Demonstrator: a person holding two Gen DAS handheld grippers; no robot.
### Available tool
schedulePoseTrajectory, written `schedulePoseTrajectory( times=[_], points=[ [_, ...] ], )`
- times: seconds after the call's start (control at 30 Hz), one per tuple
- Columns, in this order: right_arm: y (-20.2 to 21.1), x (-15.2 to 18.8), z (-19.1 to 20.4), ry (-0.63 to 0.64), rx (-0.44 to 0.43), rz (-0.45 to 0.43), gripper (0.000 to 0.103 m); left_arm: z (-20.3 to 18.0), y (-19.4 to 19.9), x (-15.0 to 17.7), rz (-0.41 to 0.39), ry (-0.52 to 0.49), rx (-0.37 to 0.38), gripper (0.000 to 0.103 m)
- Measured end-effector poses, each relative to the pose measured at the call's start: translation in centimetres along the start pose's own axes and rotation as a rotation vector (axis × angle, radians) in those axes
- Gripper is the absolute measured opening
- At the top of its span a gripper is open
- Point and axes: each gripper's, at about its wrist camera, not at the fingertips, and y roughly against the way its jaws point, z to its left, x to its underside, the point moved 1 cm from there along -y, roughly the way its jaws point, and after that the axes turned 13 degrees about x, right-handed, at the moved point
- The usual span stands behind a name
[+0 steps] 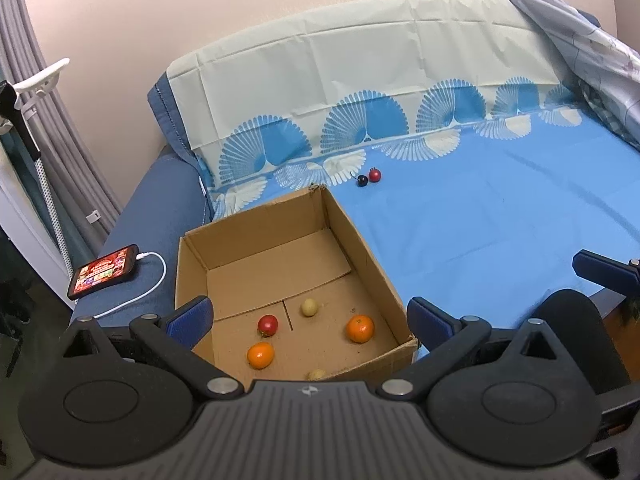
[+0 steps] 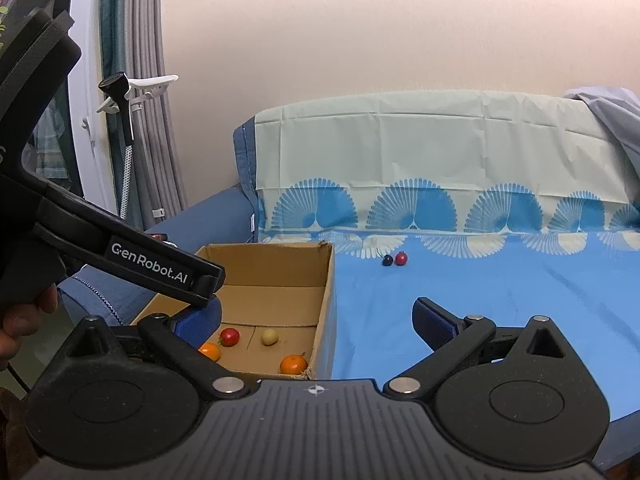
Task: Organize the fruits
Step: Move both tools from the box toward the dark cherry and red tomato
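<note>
Both tongs wide and empty above a part-filled box.

The left gripper (image 1: 308,320) hangs with jaws spread over the cardboard box (image 1: 360,240); the right gripper (image 2: 316,320) gapes beside it over the blue sheet (image 2: 500,300). Inside the box lie 2 oranges (image 1: 360,329), a red fruit (image 1: 267,324) and 2 pale fruits (image 1: 309,307). Farther out on the sheet, 1 dark fruit (image 1: 362,180) touches another red fruit (image 1: 375,176).
</note>
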Motion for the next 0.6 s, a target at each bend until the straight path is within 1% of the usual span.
schedulePoseTrajectory(
  times=[0.23, 0.47, 0.6],
  points=[
    [-1.1, 0.3, -0.6, -0.022, 0.01, 0.022, 0.102, -0.5, -1.8, -0.7, 0.03, -0.02, 0.016, 0.103],
    [-3.3, 0.5, -1.9, -0.054, 0.027, 0.065, 0.102, -0.8, -4.8, -1.5, 0.072, 0.013, 0.035, 0.103],
    [-5.5, 0.4, -3.4, -0.11, 0.055, 0.109, 0.102, -1.2, -7.0, -2.8, 0.082, 0.026, 0.06, 0.103]
  ],
)
